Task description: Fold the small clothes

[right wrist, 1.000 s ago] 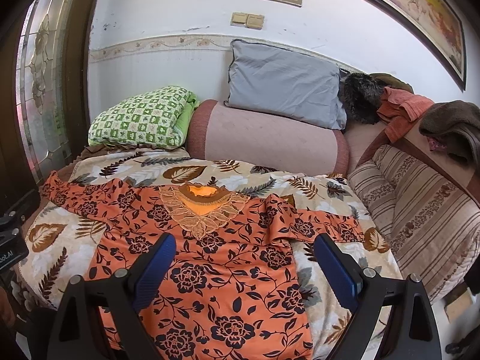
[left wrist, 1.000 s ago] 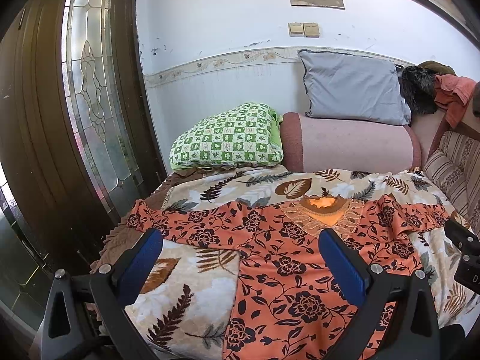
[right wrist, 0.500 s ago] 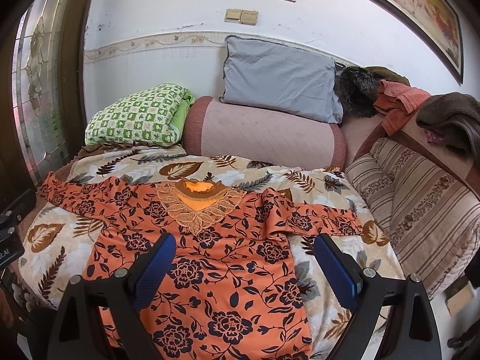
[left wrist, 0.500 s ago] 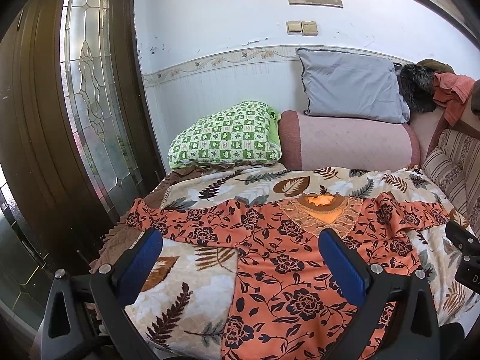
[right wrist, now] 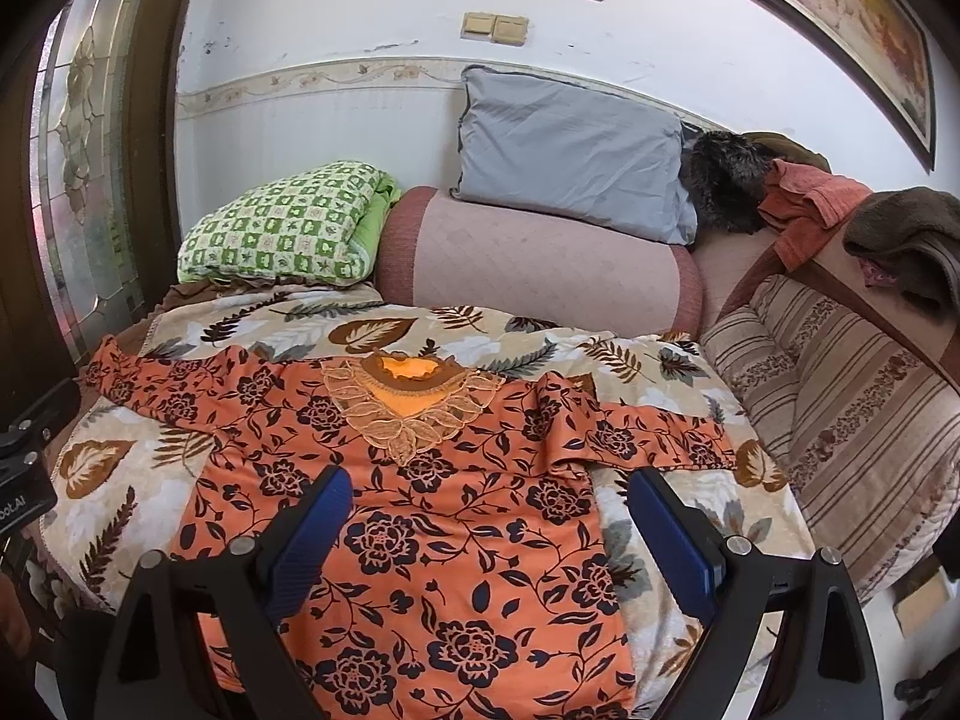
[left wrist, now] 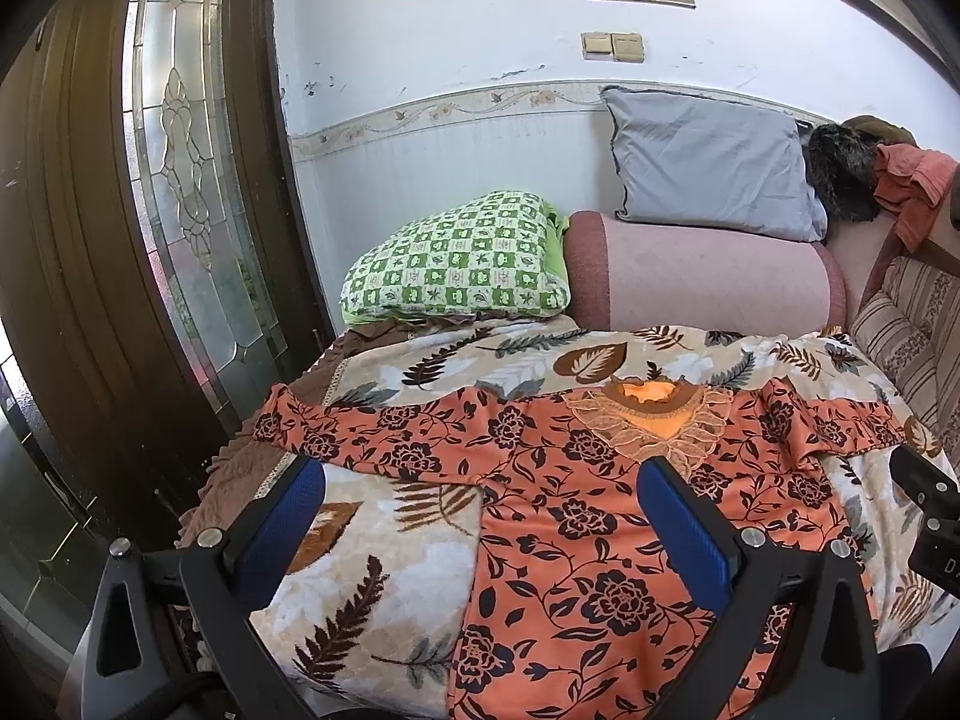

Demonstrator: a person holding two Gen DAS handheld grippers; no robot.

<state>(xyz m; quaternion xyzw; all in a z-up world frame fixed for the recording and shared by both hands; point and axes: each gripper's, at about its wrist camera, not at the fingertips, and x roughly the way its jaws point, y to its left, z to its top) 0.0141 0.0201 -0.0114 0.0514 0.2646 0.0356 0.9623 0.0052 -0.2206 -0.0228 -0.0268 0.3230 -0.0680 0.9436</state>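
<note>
My left gripper (left wrist: 480,516) and right gripper (right wrist: 492,516) both hang wide apart and empty, having drifted only slightly over the last second, so I judge no fold has begun. Beneath them the orange floral blouse (right wrist: 420,510) lies flat, sleeves spread, on the leaf-print blanket (left wrist: 372,570) covering the bed, lace neckline (right wrist: 414,408) toward the bolster (right wrist: 540,264).

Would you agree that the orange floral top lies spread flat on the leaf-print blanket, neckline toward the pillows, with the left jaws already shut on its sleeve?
Not quite: the left gripper has its jaws wide open, holding nothing, as the left wrist view shows. The rest stands: the orange floral top lies spread on the leaf-print blanket, neckline toward the pillows.
</note>
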